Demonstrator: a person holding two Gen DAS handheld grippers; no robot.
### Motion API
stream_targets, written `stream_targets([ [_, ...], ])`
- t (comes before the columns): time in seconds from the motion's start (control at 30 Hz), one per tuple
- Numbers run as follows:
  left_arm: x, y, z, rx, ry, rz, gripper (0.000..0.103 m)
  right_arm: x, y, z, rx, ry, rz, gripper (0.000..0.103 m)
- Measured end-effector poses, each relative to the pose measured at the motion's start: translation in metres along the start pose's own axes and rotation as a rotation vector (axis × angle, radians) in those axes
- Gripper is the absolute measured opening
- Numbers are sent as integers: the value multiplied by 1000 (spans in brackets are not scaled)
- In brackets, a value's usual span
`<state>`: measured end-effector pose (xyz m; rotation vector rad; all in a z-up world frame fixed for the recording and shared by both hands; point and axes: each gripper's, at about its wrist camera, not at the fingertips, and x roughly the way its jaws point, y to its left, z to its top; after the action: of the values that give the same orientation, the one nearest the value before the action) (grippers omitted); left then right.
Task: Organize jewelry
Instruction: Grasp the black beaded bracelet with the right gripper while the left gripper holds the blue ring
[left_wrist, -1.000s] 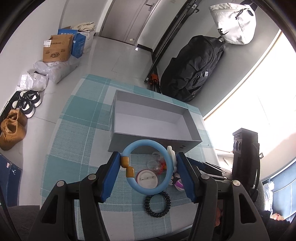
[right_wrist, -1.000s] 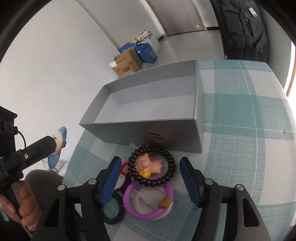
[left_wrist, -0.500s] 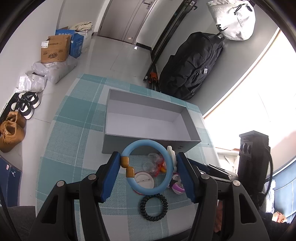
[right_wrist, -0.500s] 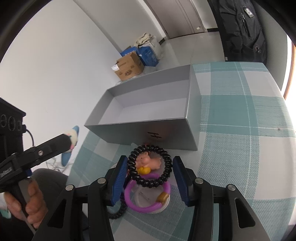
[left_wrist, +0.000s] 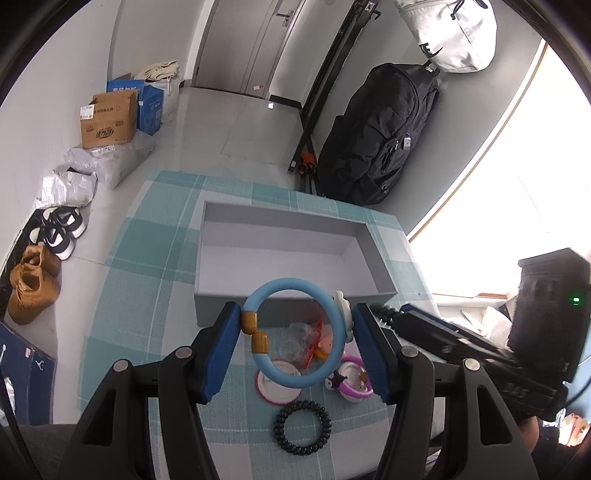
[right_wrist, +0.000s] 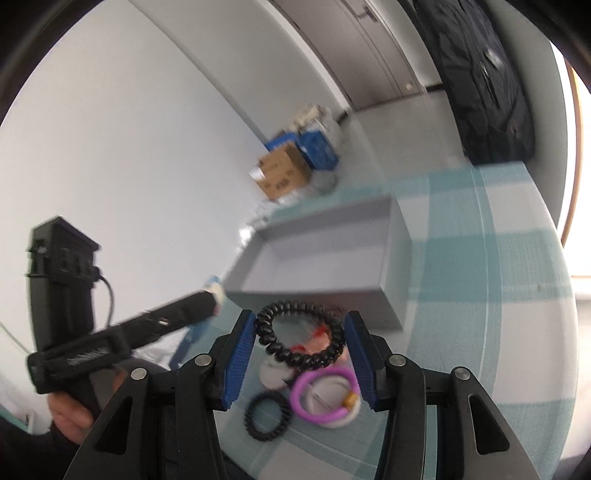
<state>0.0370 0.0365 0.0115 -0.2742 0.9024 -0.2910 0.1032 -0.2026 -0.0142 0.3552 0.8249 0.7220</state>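
My left gripper (left_wrist: 295, 343) is held above the table's near edge, its blue pads (left_wrist: 221, 352) pressed on both sides of a blue ring. My right gripper (right_wrist: 301, 350) is raised too, pads clamping a black coil tie, though motion blur leaves that contact slightly uncertain.

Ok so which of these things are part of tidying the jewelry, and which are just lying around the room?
Part of the job:
blue ring bracelet
black coil hair tie
second black coil tie
purple bracelet
grey box

Just lying about:
black backpack
cardboard box
brown shoes
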Motion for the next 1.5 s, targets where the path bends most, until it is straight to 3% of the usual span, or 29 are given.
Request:
stream_targets([
  [0.23, 4, -2, 20, -3, -9, 9, 57, -12, 12, 30, -44, -61, 37, 49],
  [0.37, 13, 1, 24, 0, -1, 4, 57, -14, 4, 26, -64, -35, -31, 50],
  [0.53, 25, 8, 19, -17, 25, -15, 57, 0, -10, 9, -97, 103, -190, 51],
  [0.63, 27, 10, 16, -31, 47, -37, 57, 6, -19, 3, -56, 143, -155, 51],
  [0.7, 25, 9, 14, -30, 49, -46, 57, 18, -23, -3, -4, 186, -91, 63],
  [0.73, 24, 8, 13, -30, 50, -51, 57, 24, -25, -6, 9, 204, -72, 63],
  [0.97, 15, 9, 13, -39, 35, -61, 57, 58, -7, -12, -115, 268, -144, 63],
  [1.07, 17, 11, 13, -56, 36, -68, 57, 62, 2, -19, -186, 274, -168, 59],
  [1.2, 18, 11, 14, -59, 39, -69, 57, 54, 0, -21, -170, 250, -161, 30],
  [1.3, 19, 10, 14, -54, 39, -68, 57, 49, 1, -18, -174, 231, -161, 17],
  [1.5, 20, 11, 13, -53, 42, -63, 57, 57, 24, -24, -316, 245, -209, 9],
])
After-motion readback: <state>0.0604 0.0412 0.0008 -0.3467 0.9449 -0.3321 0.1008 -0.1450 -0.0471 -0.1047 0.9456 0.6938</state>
